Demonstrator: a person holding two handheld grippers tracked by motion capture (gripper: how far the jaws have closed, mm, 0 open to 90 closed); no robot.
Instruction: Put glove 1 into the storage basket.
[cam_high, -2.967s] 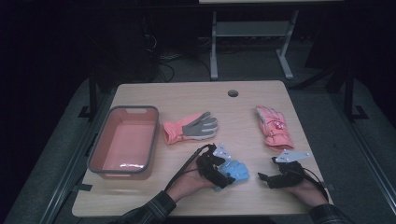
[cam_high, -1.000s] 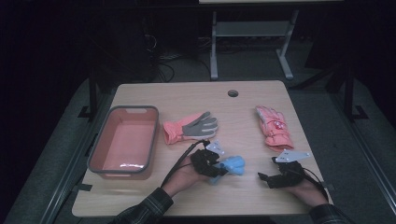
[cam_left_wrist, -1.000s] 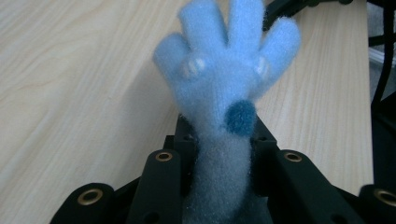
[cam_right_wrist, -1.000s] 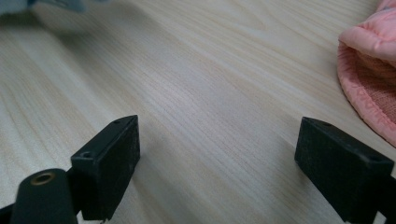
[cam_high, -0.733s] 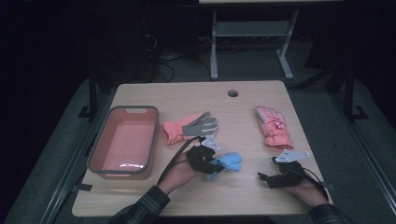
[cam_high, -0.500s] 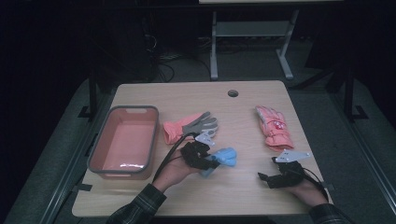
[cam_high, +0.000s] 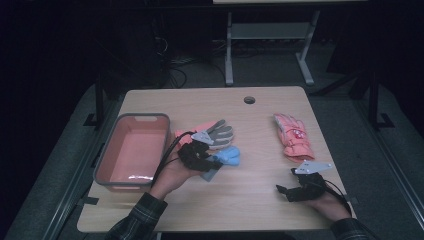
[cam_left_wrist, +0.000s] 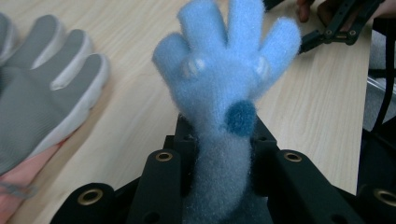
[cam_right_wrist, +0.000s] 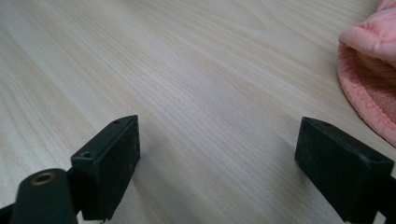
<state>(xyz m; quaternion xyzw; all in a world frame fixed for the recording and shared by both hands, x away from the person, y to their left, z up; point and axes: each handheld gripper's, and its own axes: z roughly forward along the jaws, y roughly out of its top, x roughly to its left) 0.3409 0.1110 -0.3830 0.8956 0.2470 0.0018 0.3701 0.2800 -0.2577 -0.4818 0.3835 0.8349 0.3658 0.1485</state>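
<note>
My left claw (cam_high: 216, 161) is clamped on the cuff of a fluffy light-blue glove (cam_high: 227, 156). In the left gripper view the glove (cam_left_wrist: 229, 79) stands up between my two black jaws, fingers spread upward, with a darker blue round patch near the wrist. The cuff is pinched tight between the pads.

In the high view the blue glove sits just right of my left hand (cam_high: 176, 172), near the middle of the table (cam_high: 260, 200). Its fingers point right. I cannot tell whether any part of it touches the tabletop.

Just behind it lies a grey-fingered glove with an orange-pink cuff (cam_high: 212, 134), flat on the table. The left gripper view shows the same glove (cam_left_wrist: 42, 102) at the left edge, palm side grey with white trim.

An orange-pink bin with a grey rim (cam_high: 107, 155) stands at the left side of the table, close beside my left hand.

My right claw (cam_high: 284, 190) rests near the front right edge, jaws wide apart with nothing between them. The right gripper view shows bare wood between its pads (cam_right_wrist: 116, 158).

A pink padded glove (cam_high: 291, 137) lies beyond the right claw, near it. Its cuff (cam_right_wrist: 369, 74) shows at the right edge of the right gripper view, apart from the jaw.
</note>
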